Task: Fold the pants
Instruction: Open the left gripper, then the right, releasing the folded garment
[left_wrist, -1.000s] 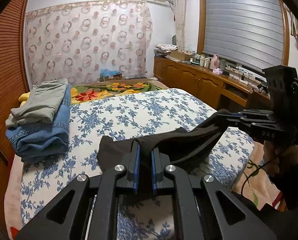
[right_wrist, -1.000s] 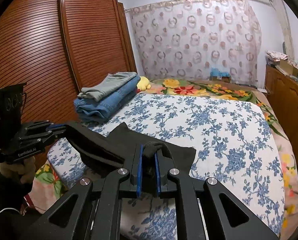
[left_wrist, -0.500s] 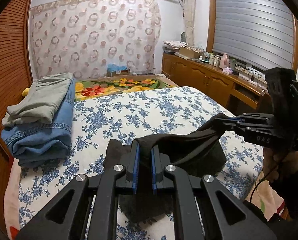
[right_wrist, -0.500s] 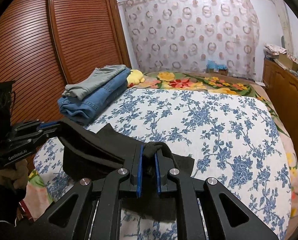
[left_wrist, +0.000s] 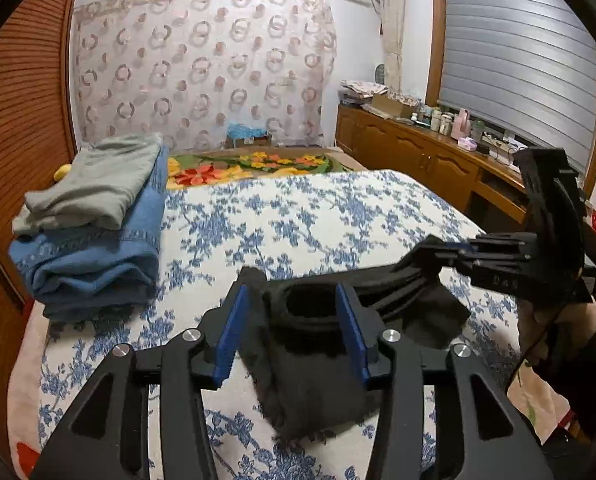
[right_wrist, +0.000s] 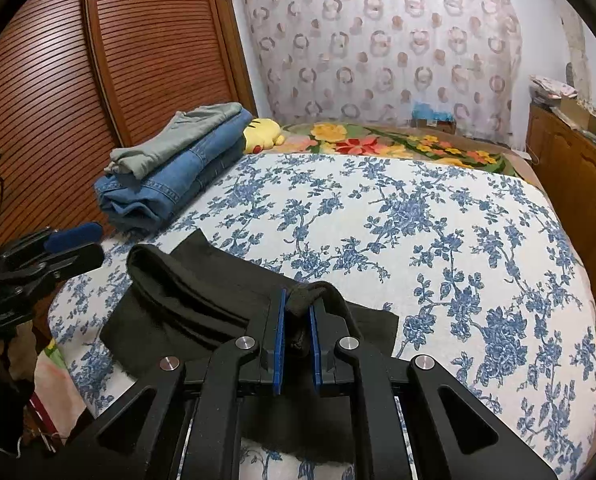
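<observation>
The black pants (left_wrist: 313, 364) lie on the bed (left_wrist: 298, 220) at the lower centre of both views, their long axis running from one tool to the other. The left tool (left_wrist: 294, 330) has just been opening; its blue pads stand spread, with a rolled fold of the soft, fuzzy cloth loose between them. The right tool (right_wrist: 297, 334) is nearer to the work: it pinches a bunched edge. I judge it must release next.
</observation>
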A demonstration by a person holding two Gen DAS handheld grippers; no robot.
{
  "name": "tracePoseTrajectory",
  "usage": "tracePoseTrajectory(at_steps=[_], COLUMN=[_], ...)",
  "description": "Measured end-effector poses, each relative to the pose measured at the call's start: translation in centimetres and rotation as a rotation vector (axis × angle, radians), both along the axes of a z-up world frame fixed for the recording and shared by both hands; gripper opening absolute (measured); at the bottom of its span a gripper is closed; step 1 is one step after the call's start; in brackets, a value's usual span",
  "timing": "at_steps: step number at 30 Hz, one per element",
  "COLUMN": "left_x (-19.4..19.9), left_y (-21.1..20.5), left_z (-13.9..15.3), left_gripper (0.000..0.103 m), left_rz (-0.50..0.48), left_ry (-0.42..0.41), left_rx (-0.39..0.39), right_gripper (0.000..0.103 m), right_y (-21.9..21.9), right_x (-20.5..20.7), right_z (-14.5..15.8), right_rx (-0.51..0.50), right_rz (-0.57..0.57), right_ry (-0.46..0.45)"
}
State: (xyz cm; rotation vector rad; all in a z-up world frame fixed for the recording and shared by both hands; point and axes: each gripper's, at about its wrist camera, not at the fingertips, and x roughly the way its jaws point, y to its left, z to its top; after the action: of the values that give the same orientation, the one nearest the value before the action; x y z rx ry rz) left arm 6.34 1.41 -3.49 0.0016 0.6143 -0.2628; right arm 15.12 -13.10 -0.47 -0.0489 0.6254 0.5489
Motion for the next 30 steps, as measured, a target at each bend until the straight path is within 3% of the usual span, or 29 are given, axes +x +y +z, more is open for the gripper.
tracePoseTrajectory(at_steps=[10,12,19,21,27,30], left_x=[0.9,1.0,1.3,1.4,2.4,3.2], left_y=[-0.4,-0.5,0.0,0.0,-0.2,-0.2], left_z=[-3.1,-3.4,-4.0,-4.1,-4.1,-4.2], left_gripper=[0.048,0.056,0.059,0.072,0.073,0.073], left_rz=[-0.034,-0.033,-0.034,-0.034,-0.026,-0.026], left_ry=[0.106,0.117,0.134,0.135,0.136,0.145], left_rx=[0.04,0.039,0.019,0.024,0.046,0.05], right_gripper=[0.01,0.01,0.01,0.017,0.023,0.032], right_y=[-0.4,-0.5,-0.7,-0.8,-1.8,-2.7], right_x=[0.3,0.1,-0.8,-1.0,-1.9,-1.8], right_z=[-0.1,-0.1,0.5,0.7,0.8,0.4], right_rx=[0.024,0.029,0.03,0.023,-0.009,-0.007], right_rz=[-0.006,-0.005,-0.002,-0.01,-0.02,-0.028], right_ry=[0.004,0.002,-0.031,-0.049,-0.088,-0.073])
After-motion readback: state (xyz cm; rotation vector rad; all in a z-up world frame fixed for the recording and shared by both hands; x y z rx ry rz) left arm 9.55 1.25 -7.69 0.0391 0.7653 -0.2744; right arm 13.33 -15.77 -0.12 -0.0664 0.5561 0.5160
